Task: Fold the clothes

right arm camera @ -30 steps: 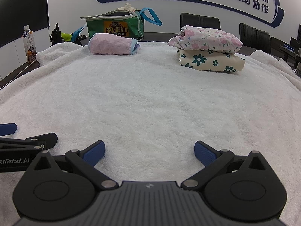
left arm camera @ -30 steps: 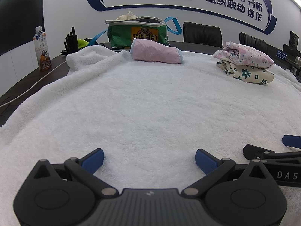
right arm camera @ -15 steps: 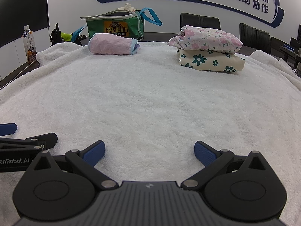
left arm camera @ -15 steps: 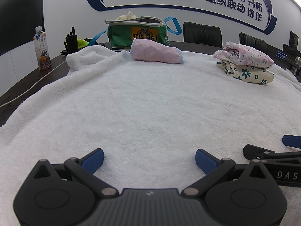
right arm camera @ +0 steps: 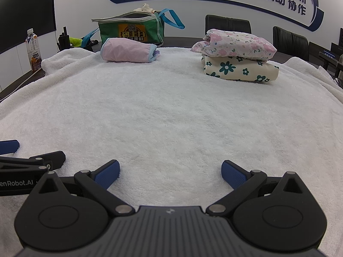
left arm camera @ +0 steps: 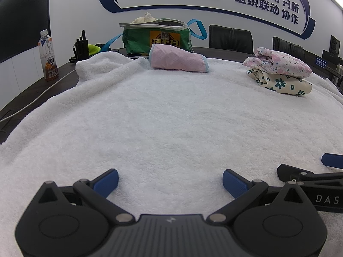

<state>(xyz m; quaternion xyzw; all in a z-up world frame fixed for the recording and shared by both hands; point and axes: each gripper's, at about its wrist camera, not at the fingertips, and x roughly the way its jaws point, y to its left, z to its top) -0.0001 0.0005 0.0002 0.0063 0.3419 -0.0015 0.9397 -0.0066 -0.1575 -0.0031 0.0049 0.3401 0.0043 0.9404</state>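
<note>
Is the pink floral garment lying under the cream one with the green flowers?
No, the pink floral garment lies folded on top of the cream garment on the white towel.

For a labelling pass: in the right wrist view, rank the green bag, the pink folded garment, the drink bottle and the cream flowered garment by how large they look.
1. green bag
2. cream flowered garment and pink folded garment: too alike to rank
3. drink bottle, smallest

The bag stands farther back, so its true size is likely larger still.
</note>
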